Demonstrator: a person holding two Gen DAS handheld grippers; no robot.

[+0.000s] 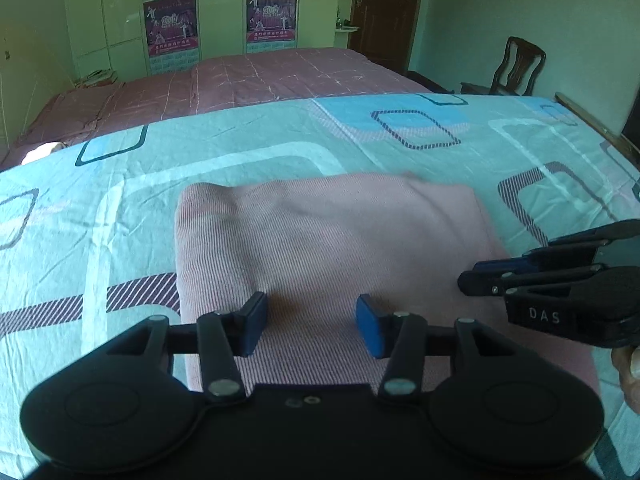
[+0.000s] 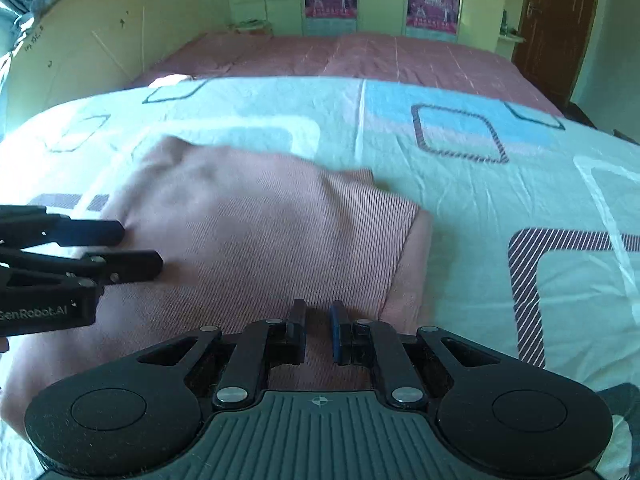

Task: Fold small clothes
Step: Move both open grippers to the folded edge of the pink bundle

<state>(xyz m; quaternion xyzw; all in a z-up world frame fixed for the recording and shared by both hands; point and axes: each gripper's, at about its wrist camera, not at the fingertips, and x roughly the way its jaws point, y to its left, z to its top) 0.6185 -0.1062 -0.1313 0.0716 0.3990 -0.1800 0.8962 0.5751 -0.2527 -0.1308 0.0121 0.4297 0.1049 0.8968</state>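
Observation:
A pink ribbed garment lies folded into a rough rectangle on the teal patterned bedsheet. My left gripper is open, its blue pads hovering over the garment's near edge with nothing between them. My right gripper hangs over the garment's near right part, its jaws a narrow gap apart with no cloth pinched between them. The right gripper also shows in the left wrist view at the garment's right edge. The left gripper shows in the right wrist view at the garment's left side.
The sheet covers the near bed. A second bed with a maroon cover lies behind. A wooden chair and a brown door stand at the back right. Posters hang on the wardrobe.

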